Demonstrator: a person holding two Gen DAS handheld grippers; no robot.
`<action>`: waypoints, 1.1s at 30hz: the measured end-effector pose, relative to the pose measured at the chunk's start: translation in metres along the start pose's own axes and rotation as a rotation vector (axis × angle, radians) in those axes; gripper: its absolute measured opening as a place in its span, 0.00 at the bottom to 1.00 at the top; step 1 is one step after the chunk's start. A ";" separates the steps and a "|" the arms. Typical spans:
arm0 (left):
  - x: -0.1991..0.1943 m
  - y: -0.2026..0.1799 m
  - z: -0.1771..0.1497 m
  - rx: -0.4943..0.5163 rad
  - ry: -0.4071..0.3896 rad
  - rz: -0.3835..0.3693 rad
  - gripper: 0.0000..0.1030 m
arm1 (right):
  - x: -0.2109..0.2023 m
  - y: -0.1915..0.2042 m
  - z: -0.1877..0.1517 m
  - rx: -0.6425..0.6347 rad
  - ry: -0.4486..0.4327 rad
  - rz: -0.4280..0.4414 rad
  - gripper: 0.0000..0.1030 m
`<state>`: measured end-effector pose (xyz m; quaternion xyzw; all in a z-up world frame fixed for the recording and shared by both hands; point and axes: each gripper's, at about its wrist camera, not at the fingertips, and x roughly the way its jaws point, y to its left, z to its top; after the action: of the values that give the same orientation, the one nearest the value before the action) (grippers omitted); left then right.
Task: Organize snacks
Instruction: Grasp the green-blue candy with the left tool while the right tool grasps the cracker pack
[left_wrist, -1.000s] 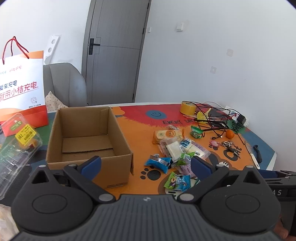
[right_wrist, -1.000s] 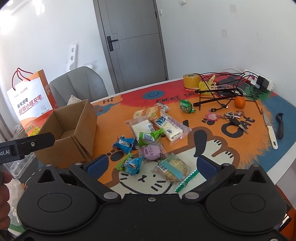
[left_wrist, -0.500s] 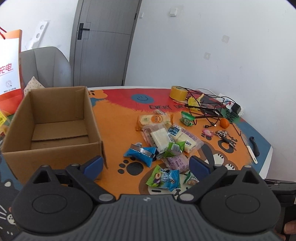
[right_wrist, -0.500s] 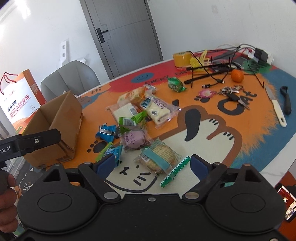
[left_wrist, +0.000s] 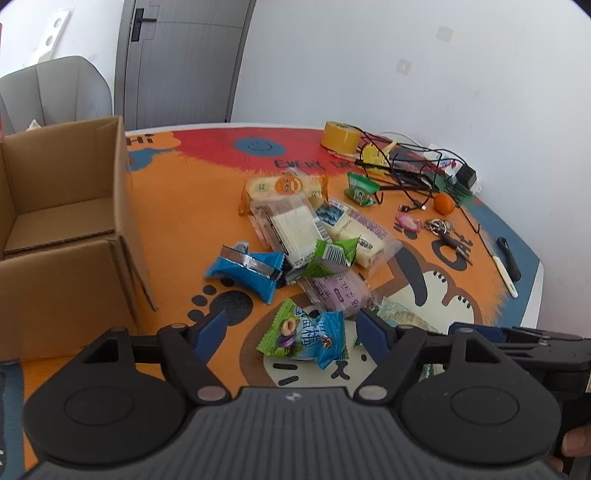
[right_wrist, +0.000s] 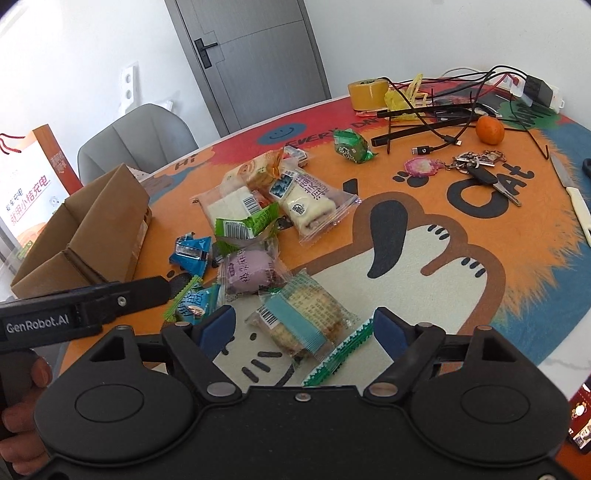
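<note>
**Both tongs open above a heap of light, crinkly packets**

From the left wrist view, our left tongs (left_wrist: 291, 330) stand wide open with nothing between the fingers. Just ahead of them, between the two blue tips, lies a green and blue candy packet (left_wrist: 303, 334). A little farther forward sit a purple packet (left_wrist: 338, 291) and a blue packet (left_wrist: 245, 267); beyond those a green packet (left_wrist: 332, 254) lies across the clear bread packets (left_wrist: 295, 227). The open cardboard box (left_wrist: 62, 206), which looks bare inside, stands to the left of the tongs, near the heap but apart from it. We judge the box to be where the snacks belong. Our right tongs show only as a black arm at the lower right edge.

From the right wrist view, our right tongs (right_wrist: 304, 330) are also spread open and hold nothing. A cracker packet with a teal band (right_wrist: 301, 319) lies just ahead, between the tips, with a green serrated strip (right_wrist: 338, 354) touching its near right edge. The purple packet (right_wrist: 251, 271) sits just beyond to the left, and the box (right_wrist: 92, 236) well off to the left. The left tongs' arm (right_wrist: 85, 308) crosses the left side over the candy packet.

We expect every packet to be light and slippery, its film giving under pressure. The crackers probably break easily, so we would close gently across the packet's middle, flat faces against the pads, rather than on the sealed fringe, which may slip out. The soft bread would squash; a light pinch near one end seems safer
</note>
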<state>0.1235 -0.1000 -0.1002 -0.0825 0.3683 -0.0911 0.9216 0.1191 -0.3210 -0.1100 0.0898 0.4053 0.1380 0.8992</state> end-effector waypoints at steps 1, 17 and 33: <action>0.003 0.000 0.000 -0.002 0.005 0.000 0.73 | 0.002 -0.001 0.001 -0.005 -0.002 0.003 0.79; 0.034 -0.007 -0.010 0.054 0.048 0.035 0.54 | 0.015 -0.002 -0.005 -0.060 0.010 0.006 0.74; -0.005 0.004 -0.011 0.017 -0.031 0.046 0.34 | 0.011 0.022 -0.013 -0.122 -0.015 0.015 0.48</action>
<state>0.1124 -0.0960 -0.1057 -0.0675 0.3549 -0.0719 0.9297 0.1124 -0.2961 -0.1198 0.0389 0.3886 0.1685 0.9050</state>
